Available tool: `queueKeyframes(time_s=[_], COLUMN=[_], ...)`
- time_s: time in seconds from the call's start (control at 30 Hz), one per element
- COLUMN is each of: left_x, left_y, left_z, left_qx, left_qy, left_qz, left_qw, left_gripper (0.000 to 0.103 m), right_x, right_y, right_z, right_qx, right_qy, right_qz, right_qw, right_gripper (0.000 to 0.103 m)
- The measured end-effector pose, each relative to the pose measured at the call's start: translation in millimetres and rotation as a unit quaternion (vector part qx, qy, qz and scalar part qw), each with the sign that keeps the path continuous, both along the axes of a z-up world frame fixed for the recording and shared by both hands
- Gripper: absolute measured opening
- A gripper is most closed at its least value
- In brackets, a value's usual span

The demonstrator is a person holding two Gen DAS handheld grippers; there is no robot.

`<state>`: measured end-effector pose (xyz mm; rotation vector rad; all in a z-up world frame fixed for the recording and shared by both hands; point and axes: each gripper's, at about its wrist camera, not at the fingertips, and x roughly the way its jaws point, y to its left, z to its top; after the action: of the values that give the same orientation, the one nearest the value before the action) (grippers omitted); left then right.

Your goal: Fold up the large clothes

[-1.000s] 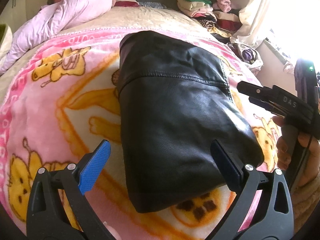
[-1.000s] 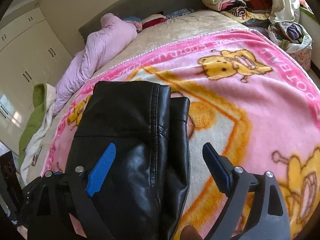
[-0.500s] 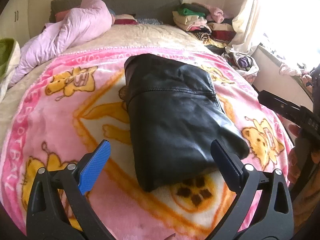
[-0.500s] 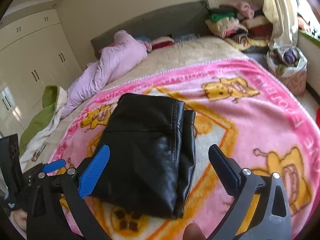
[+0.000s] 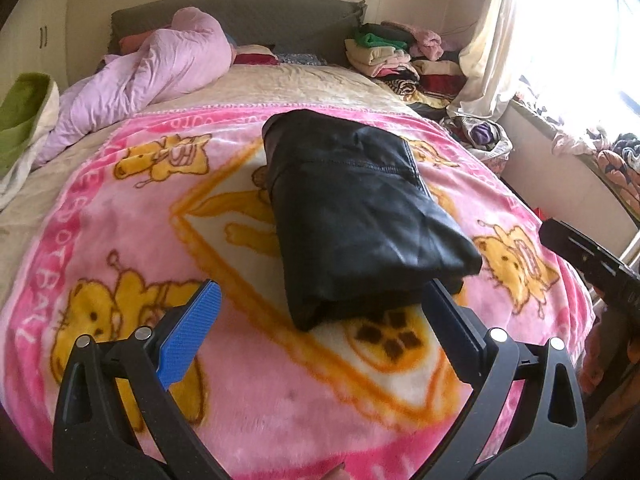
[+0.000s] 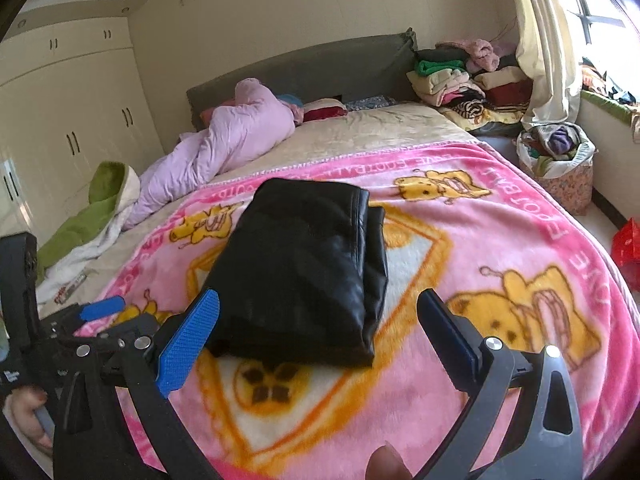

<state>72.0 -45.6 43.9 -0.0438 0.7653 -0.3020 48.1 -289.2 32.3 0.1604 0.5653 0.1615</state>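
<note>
Across the middle, a pink cartoon blanket [image 6: 500, 240] on the bed; upper left, white wardrobes [image 6: 80, 120] and a lilac quilt [image 6: 224, 136]; upper right, stacked clothes [image 6: 464, 80], a curtain [image 6: 548, 40], a full basket [image 6: 560, 160].

jacket [image 5: 360, 216]: black | blanket [image 5: 120, 240]: pink (yellow cartoon bears)

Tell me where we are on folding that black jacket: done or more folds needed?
Done: the black jacket lies as a compact folded bundle on the pink blanket. In hand: nothing; the left gripper and right gripper are both open and empty. Left: no further fold looks needed on it; any next garment is a guess.
</note>
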Motion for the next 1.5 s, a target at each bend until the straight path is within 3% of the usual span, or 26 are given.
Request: queueKeyframes(time_s=[0.27,0.43,0.57,0.93,1.5], left_x=[-18.6,-25.3,-26.4,-30.0,-30.3], left_y=[13.7,19.7,23.7,27.1,31.1], left_z=[-14.6,-23.3,-29.7,-37.6,-37.0], left_qx=[-0.005,-0.002,-0.002,0.007,0.026], left_qy=[0.002,0.008,0.016,0.021,0.017], left_qz=[0.019,0.027,0.035,0.044,0.059], left_qw=[0.9998,0.9996,0.9993,0.9988,0.9978], left_gripper=[0.094,0.094,0.094,0.094,0.094], right_x=[-25.4,-34.2,-35.0,-34.3,-35.2], right_y=[3.5,15.3,25.3,47.8,45.9], right_z=[-28.6,-48.4,-59.9,-67.1,-68.3], right_qx=[0.0,-0.035,-0.035,-0.057,-0.06], right_qy=[0.009,0.012,0.028,0.037,0.041], right_qz=[-0.025,-0.038,-0.033,-0.015,-0.018], right_qw=[1.0,0.999,0.998,0.998,0.997], right_gripper=[0.099,0.099,0.099,0.099,0.099])
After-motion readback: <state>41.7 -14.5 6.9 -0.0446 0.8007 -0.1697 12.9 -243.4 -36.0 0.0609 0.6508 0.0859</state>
